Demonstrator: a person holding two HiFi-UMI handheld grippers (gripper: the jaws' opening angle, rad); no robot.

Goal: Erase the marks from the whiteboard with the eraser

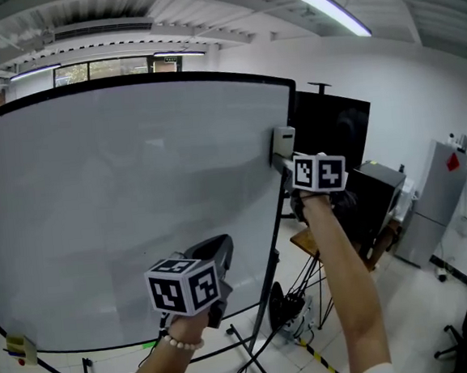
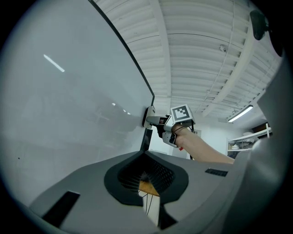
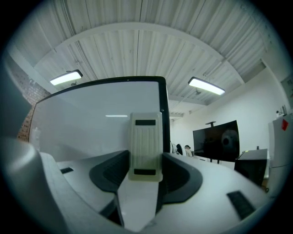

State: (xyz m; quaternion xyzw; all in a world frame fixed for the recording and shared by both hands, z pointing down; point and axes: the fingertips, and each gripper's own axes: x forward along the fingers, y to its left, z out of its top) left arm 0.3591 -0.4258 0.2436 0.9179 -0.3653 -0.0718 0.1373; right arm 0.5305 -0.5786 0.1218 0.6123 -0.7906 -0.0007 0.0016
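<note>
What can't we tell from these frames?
- Wiping face of the eraser: turned away in the right gripper view, facing the whiteboard in the head view.
- Left side of the whiteboard: cut off by the head view's edge.
- Leftover marks: too faint to tell in any view.

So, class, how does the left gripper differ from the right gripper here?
The right gripper is shut on the eraser; the left gripper is shut on nothing. The right gripper is raised at the whiteboard's right edge; the left gripper sits lower. Both carry marker cubes.
</note>
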